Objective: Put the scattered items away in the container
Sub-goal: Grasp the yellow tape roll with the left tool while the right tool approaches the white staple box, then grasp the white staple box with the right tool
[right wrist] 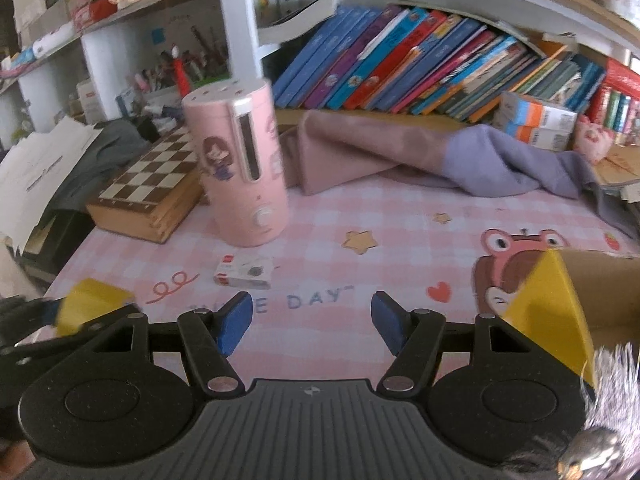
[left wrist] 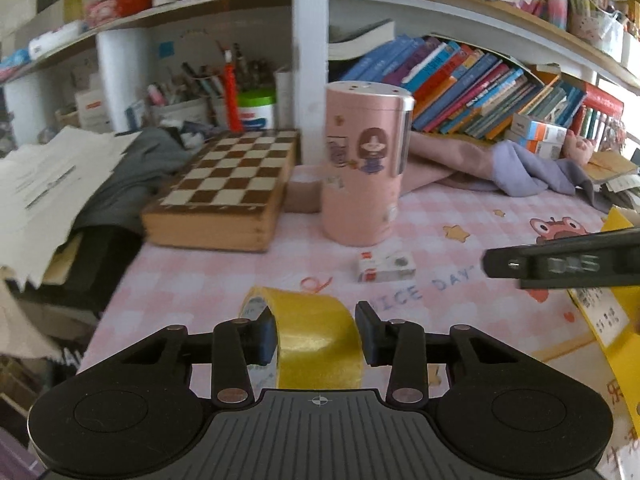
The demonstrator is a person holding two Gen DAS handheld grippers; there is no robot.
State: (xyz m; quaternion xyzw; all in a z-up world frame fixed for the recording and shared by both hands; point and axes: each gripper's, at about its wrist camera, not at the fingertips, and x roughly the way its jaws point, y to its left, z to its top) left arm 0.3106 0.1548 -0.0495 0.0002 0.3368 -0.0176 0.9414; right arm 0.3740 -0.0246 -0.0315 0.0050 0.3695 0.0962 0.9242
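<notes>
My left claw (left wrist: 316,334) is clamped on the yellow tape roll (left wrist: 316,344), one pad inside the core on its left and the other against its right side, so the roll stands on edge with its hole facing sideways toward nine o'clock and its band running away from me toward twelve. From my right wrist view the same roll shows as a yellow block at eight o'clock. My right claw (right wrist: 312,320) hangs open above the pink checked tabletop (right wrist: 360,208) with nothing between its blue pads (right wrist: 236,320). A small white and red box (right wrist: 243,273) lies flat just beyond them at eleven o'clock, its long axis running left to right, near the printed "DAY" lettering. The yellow container (right wrist: 556,312) sits at three o'clock, its brown cardboard inside facing up; I cannot tell what is in it. A pink cylinder (right wrist: 244,164) stands upright farther back at eleven o'clock, just beside a wooden chessboard box (right wrist: 148,188) on its left.
</notes>
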